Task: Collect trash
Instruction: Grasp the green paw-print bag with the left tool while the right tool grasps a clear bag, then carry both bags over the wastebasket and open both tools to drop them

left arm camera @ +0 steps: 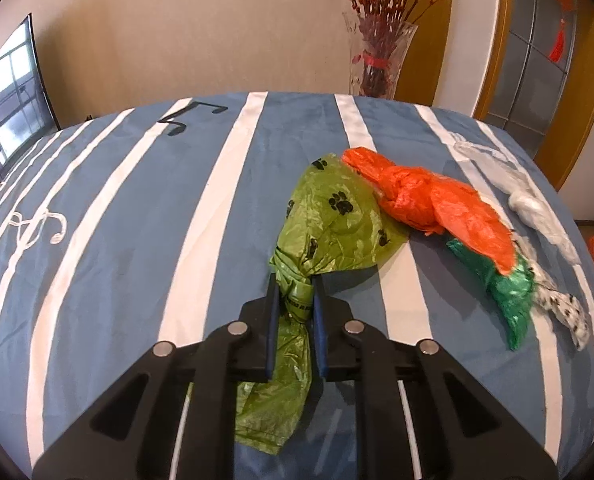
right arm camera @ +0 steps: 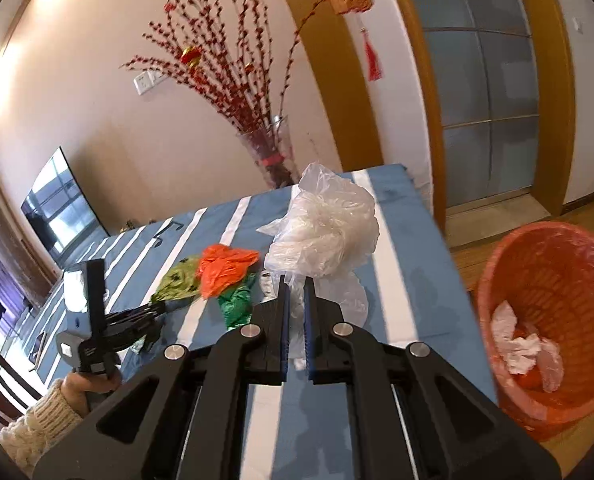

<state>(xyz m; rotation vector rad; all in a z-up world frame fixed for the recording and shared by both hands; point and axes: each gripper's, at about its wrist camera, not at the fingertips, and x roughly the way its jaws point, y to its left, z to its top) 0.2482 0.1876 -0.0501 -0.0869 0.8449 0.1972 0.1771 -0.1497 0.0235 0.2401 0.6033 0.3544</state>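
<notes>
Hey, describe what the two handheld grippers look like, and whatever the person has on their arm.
Both the left gripper and the right gripper are matte black, with triangular cut-outs, round silver pivot pins and blue ribbed pads lining the fingers. The sleeve behind the left one is cream cable-knit.

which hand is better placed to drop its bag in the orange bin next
Right. The right gripper already holds the clear plastic bag lifted, with the orange bin just beside it. The left gripper grips the green paw-print bag lying on the table.
</notes>
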